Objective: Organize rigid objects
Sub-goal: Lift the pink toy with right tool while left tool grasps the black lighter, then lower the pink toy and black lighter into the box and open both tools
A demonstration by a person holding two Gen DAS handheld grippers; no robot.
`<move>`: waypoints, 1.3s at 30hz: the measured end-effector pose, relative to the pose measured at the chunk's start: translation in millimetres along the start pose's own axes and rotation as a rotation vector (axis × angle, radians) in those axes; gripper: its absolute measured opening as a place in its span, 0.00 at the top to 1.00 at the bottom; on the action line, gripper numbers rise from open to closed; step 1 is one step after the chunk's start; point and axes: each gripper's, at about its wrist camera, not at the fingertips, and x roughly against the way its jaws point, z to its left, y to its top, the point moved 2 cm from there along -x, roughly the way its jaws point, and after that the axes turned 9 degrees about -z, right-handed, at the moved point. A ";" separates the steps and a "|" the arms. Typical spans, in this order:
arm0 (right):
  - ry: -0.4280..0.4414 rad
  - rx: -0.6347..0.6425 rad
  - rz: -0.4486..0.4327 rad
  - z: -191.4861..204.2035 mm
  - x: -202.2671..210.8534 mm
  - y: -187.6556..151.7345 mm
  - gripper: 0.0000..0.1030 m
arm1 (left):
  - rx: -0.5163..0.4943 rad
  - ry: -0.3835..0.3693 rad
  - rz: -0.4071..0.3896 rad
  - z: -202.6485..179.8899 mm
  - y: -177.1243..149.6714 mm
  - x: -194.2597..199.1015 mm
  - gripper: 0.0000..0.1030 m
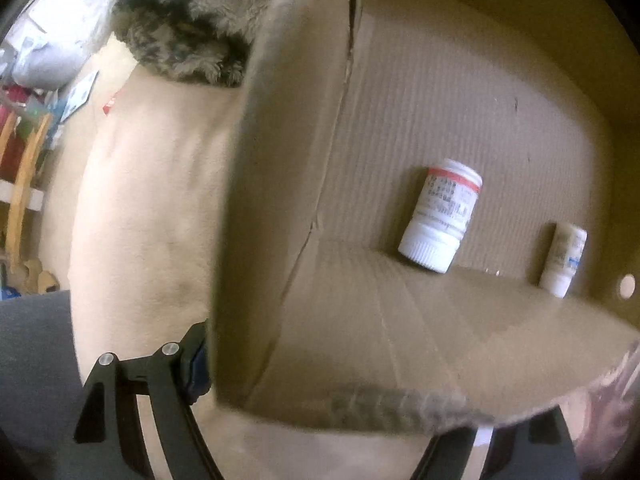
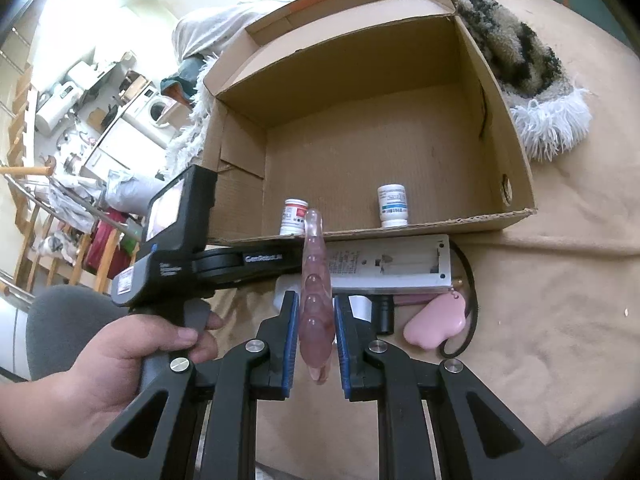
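Note:
An open cardboard box (image 2: 516, 184) lies on a beige bed cover. Inside it are a white bottle with a red band (image 2: 293, 217) and a white bottle with a blue label (image 2: 393, 206); both also show in the left wrist view, the red-banded bottle (image 1: 440, 216) and the blue-label bottle (image 1: 564, 260). My right gripper (image 2: 316, 320) is shut on a pink translucent beaded wand (image 2: 316, 280), held in front of the box's near edge. My left gripper (image 1: 320, 392) is at the box's near left corner, its fingers (image 1: 192, 364) spread on either side of the wall.
In front of the box lie a white device with an open battery bay (image 2: 392, 264), a pink pouch (image 2: 436, 320) and a black cord (image 2: 468, 304). A shaggy grey blanket (image 2: 532, 72) lies to the right of the box. A railing and cluttered room are at left.

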 end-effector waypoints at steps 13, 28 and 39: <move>0.003 0.068 -0.049 14.3 10.2 0.8 0.83 | -0.013 -0.018 -0.049 33.6 -23.1 38.8 0.24; 0.006 0.049 -0.145 9.4 35.6 8.4 0.83 | -0.087 -0.104 -0.189 56.6 -38.0 116.8 0.24; -0.007 0.042 -0.181 4.2 40.8 30.2 0.83 | -0.113 -0.124 -0.275 37.2 -4.9 143.7 0.23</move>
